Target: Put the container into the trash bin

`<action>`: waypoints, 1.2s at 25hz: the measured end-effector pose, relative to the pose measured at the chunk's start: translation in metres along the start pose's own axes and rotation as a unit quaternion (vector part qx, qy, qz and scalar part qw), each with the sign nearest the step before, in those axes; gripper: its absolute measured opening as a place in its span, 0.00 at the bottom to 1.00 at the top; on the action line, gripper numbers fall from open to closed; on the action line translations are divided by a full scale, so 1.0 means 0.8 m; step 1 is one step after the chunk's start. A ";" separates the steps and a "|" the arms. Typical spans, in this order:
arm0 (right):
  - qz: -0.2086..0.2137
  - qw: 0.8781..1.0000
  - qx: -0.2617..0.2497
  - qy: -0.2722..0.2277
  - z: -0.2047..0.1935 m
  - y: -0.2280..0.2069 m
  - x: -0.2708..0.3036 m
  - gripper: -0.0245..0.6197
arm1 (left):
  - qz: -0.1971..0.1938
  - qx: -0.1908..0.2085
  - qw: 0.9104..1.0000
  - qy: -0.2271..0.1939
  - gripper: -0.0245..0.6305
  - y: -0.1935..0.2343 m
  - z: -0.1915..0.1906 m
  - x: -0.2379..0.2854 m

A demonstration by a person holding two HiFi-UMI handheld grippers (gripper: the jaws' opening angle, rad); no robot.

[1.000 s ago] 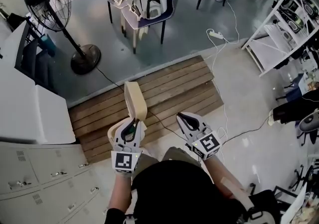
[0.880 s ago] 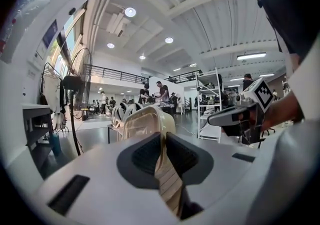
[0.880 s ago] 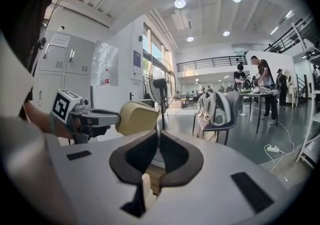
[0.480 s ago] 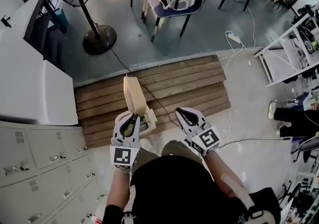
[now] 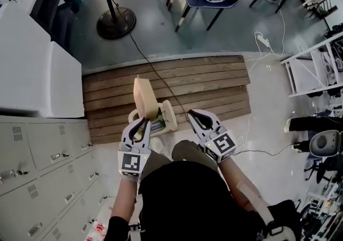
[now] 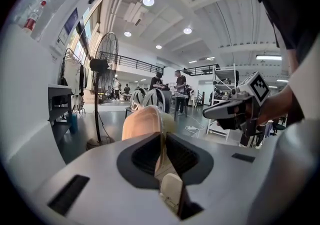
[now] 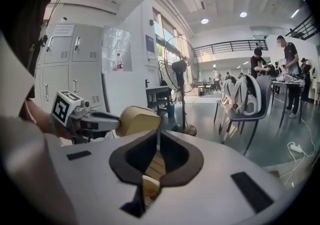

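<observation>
We hold the left gripper [image 5: 143,123] out ahead of us. Its fingers pinch a thin edge of the beige container [image 5: 146,97], a hinged box with its lid standing open above the shallow tray. In the left gripper view, that edge sits clamped between the dark pads, with the lid rising just beyond them. The container is in the air over the wooden planks [image 5: 209,82] and touches only that gripper. The right gripper [image 5: 193,115] is just to the right, apart from the container, its fingers pressed together with nothing between them. Farther off on the grey floor stand a pedestal fan [image 5: 115,23] and a blue chair [image 5: 211,4]. Grey lockers [image 5: 37,175] line the near left, with a white cabinet [image 5: 32,74] beyond them.
</observation>
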State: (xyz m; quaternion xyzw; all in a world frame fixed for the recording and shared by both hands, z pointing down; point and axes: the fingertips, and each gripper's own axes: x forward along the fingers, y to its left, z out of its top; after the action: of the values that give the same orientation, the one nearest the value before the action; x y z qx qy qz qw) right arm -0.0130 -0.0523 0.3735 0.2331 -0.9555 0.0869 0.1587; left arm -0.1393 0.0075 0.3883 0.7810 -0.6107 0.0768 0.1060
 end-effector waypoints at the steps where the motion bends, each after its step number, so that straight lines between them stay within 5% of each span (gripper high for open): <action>1: 0.004 1.000 0.001 0.004 -0.003 0.004 0.006 0.09 | 0.001 -0.004 1.000 0.003 0.10 0.005 -0.007 -0.002; 12: 0.029 0.998 0.004 0.051 -0.044 0.031 0.044 0.09 | 0.014 -0.041 0.998 0.048 0.10 0.040 -0.092 -0.018; 21: 0.056 0.994 0.007 0.090 -0.080 0.025 0.051 0.09 | 0.026 -0.076 0.989 0.127 0.10 0.029 -0.128 -0.011; 30: 0.066 0.990 0.021 0.122 -0.125 0.021 0.050 0.09 | 0.014 -0.098 0.984 0.149 0.10 0.010 -0.206 0.005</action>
State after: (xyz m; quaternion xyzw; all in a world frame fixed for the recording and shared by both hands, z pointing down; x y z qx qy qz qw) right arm -0.0285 -0.0302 0.4790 0.1604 -0.9403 0.1452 0.2627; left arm -0.1444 0.0449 0.5487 0.7376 -0.6038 0.1338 0.2710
